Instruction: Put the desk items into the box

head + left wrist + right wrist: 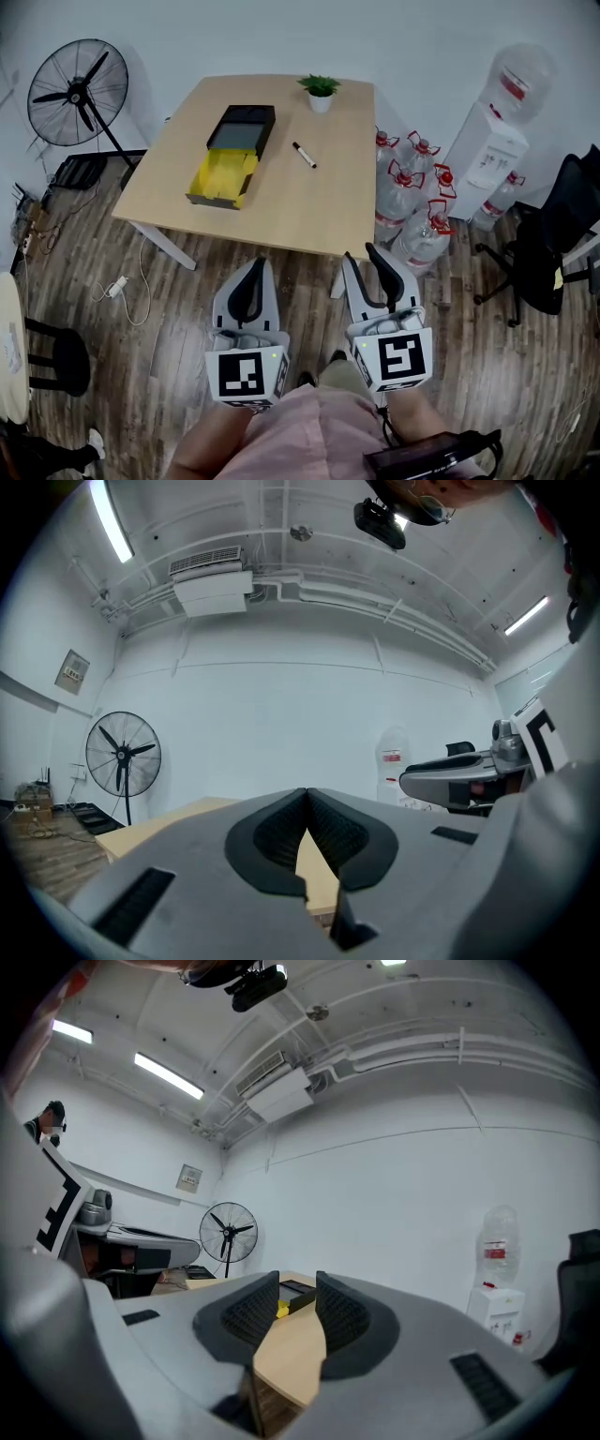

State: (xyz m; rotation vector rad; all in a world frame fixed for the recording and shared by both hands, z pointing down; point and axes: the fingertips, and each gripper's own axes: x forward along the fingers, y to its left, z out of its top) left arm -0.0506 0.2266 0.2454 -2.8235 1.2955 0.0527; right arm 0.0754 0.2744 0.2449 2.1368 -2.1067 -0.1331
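Head view: left gripper [255, 272] closed, right gripper [360, 255] apart, facing table [319, 202] with box [232, 155], marker [304, 155], plant [320, 92]; water jugs [409, 199] beside.

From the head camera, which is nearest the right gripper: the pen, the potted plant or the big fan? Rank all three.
1. Pen, on the table, ahead of the right gripper and slightly left.
2. Potted plant, at the table's far edge.
3. Fan, on the floor, far off to the left.

The bench [309, 206] carries one box [232, 155], one pen [304, 155] and one potted plant [320, 92]; one fan [78, 92] stands far left.
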